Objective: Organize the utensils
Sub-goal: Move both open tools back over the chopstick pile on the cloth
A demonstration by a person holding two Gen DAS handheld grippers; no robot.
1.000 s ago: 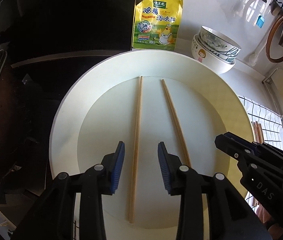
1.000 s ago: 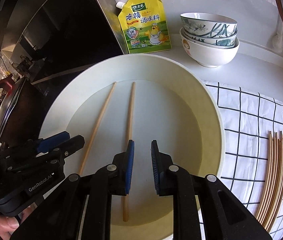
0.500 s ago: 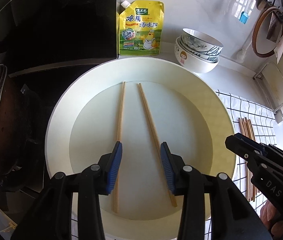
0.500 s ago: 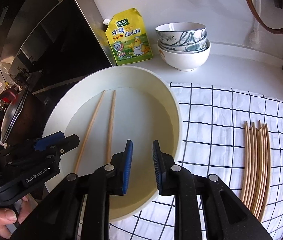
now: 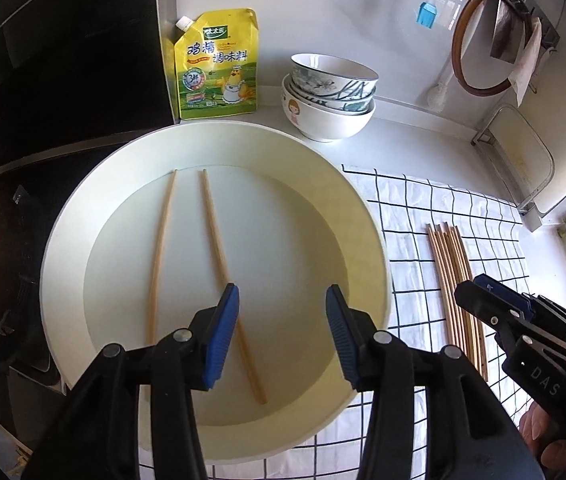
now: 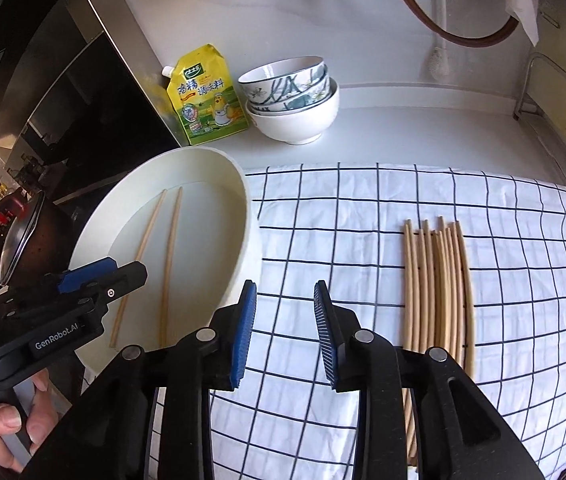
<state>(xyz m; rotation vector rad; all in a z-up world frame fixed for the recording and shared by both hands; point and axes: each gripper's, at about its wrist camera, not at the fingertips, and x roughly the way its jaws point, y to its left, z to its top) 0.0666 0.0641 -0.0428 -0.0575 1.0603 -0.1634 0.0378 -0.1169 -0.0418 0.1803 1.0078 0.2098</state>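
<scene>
**A:** What could go wrong from here?

**B:** Both grippers are empty. The left hand-held gripper hovers over a large cream basin, its jaws opening with nothing between them. The right hand-held gripper hangs over a checked cloth, just past the basin's edge, jaws also opening and released. Two chopsticks lie loose on the basin floor, spread apart, running from about 12 o'clock toward 6. A bundle of chopsticks lies side by side on the cloth at roughly 3 o'clock from the right gripper.

**A:** So the risk is in the pick-up?

**B:** I judge so. The sticks are thin, round and flat against a smooth floor, so the pads could slide off or roll one away. The nearer stick passes under the left blue pad, and closing there might pinch it askew. A stick carried by one end would likely droop or swing and knock the neat bundle out of line.

**A:** What else is around, and what stands in the way?

**B:** The basin's raised wall stands between the loose pair and the cloth, so a stick must clear it. At 12 o'clock, on the white counter, stand stacked bowls and a yellow seasoning pouch, well apart from the work. A dark stove with a pot sits at 9 to 10 o'clock. The two grippers are near each other and could collide.
</scene>
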